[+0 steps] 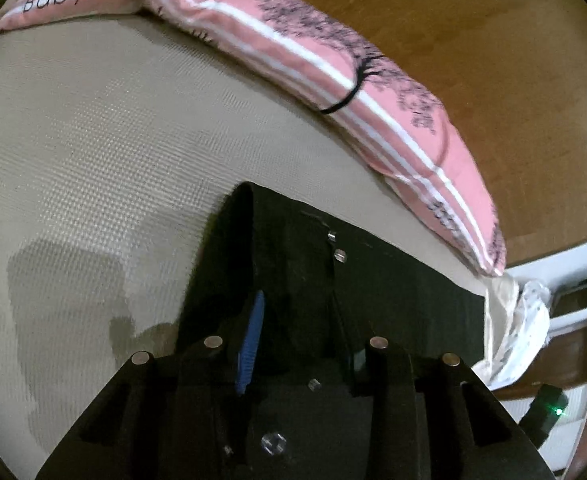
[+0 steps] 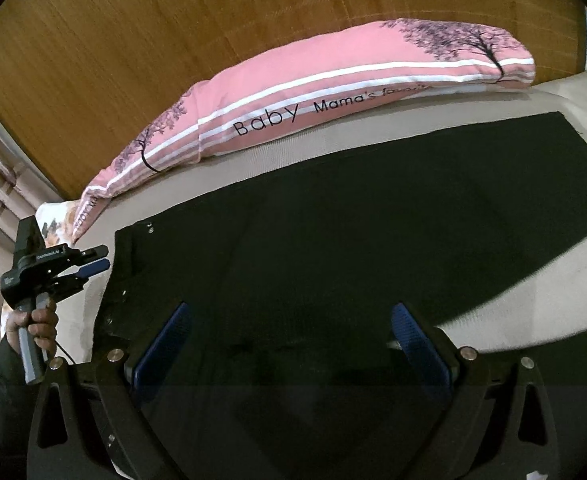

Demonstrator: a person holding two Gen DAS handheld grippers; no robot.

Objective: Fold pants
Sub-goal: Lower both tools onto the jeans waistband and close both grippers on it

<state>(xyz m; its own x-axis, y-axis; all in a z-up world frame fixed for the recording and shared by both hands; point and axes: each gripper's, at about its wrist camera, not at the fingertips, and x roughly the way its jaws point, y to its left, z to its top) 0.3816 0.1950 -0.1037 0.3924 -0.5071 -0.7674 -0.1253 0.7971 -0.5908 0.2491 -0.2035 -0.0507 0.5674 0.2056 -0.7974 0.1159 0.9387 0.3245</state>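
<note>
The black pants (image 2: 373, 208) lie flat on the beige bed (image 1: 93, 140), waist end at the left of the right wrist view and the legs running off to the right, just in front of a pink pillow (image 2: 333, 88) that rests along the far edge. The step in hand looks like taking hold of the waist end for a fold. The left gripper (image 1: 297, 304), held in a hand (image 2: 37, 320), sits at the waistband beside the metal button (image 1: 339, 255). Its fingers are only partly open, with dark cloth lying in the gap. Whether the pads already bite the fabric I cannot tell, since black cloth against black fingers hides the contact. The right gripper (image 2: 291, 312) hangs over the near side of the pants with its fingers spread wide and nothing in them. Next, I judge, the left fingers need a firm pinch through every layer of the waistband, and the right fingers need to come down and close on the near waist edge. Both can then lift together and carry that end over towards the hems, keeping the cloth taut so it does not bunch.
</note>
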